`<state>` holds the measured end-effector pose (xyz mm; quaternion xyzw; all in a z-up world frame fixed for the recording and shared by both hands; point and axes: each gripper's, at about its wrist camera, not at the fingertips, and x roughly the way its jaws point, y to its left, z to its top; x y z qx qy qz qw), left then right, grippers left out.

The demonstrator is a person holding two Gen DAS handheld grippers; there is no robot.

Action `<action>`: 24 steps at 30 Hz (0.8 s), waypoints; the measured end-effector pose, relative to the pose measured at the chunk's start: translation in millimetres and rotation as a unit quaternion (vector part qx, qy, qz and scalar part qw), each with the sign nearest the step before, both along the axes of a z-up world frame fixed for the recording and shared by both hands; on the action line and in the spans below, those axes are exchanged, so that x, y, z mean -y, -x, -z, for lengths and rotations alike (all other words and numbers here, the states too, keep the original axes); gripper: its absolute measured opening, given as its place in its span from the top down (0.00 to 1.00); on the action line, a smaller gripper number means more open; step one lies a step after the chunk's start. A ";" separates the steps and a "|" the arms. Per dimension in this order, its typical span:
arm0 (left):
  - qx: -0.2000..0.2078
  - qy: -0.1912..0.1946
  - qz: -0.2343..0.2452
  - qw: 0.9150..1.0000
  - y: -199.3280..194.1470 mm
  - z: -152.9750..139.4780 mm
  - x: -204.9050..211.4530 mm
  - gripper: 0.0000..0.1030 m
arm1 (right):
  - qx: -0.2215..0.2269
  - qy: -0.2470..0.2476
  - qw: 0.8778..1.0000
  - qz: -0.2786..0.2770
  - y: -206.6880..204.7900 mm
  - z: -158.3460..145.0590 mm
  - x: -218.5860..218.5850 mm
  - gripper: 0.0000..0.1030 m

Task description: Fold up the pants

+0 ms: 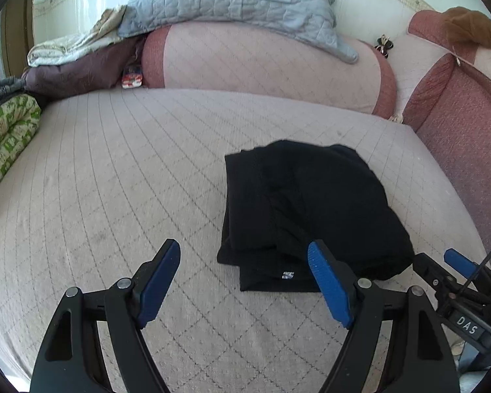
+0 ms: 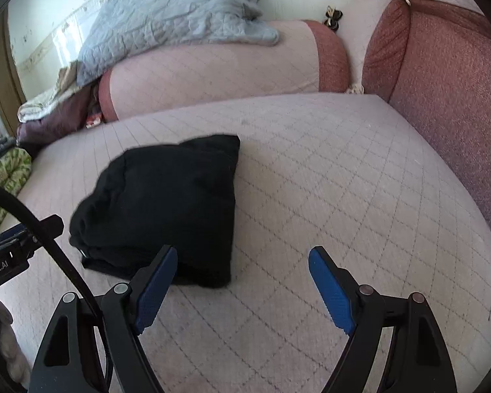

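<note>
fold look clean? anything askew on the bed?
Mostly tidy. The black pants lie in a compact folded stack on the quilted bed cover, but the near edge is uneven: a lower layer with a small white tag sticks out past the top fold.

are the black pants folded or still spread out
Folded: the black pants lie as a compact, layered bundle on the quilted bed cover, no legs stretched out.

Folded pants (image 1: 311, 209) on quilted seat (image 1: 131, 170), both grippers hanging near its front edge.

Left gripper (image 1: 244, 281) just left of pants' front edge, right gripper (image 2: 242, 281) just right of it; nothing between either's fingers. Behind seat, bolster (image 1: 262, 65), blanket (image 1: 232, 3) draped on top. Piled bedding (image 1: 75, 62) left of bolster. Armrest cushion (image 1: 461, 114) along seat's right side.
</note>
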<state>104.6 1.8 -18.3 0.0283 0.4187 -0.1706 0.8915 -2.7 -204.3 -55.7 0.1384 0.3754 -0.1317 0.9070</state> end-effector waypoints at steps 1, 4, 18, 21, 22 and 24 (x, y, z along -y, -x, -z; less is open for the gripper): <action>-0.004 0.000 -0.001 1.000 -1.2 2.4 -0.2 0.23 | -0.004 -0.004 1.000 0.003 0.3 1.2 1.8 0.16; -0.015 -0.006 -0.007 1.000 -3.1 10.3 0.8 0.23 | -0.008 -0.006 1.000 0.011 2.0 1.5 6.6 0.16; -0.009 -0.024 -0.003 1.000 2.2 19.5 5.7 0.23 | -0.021 0.029 0.999 0.024 6.7 0.6 5.7 0.15; -0.013 -0.024 -0.005 1.000 1.4 20.4 3.7 0.23 | -0.027 0.031 0.999 0.024 6.0 2.8 5.3 0.15; -0.014 -0.023 -0.006 1.000 1.3 20.7 3.0 0.23 | -0.030 0.032 0.999 0.024 5.5 3.9 5.1 0.15; -0.015 -0.023 -0.006 1.000 0.2 21.0 2.0 0.23 | -0.034 0.034 0.999 0.024 4.6 5.3 4.7 0.15</action>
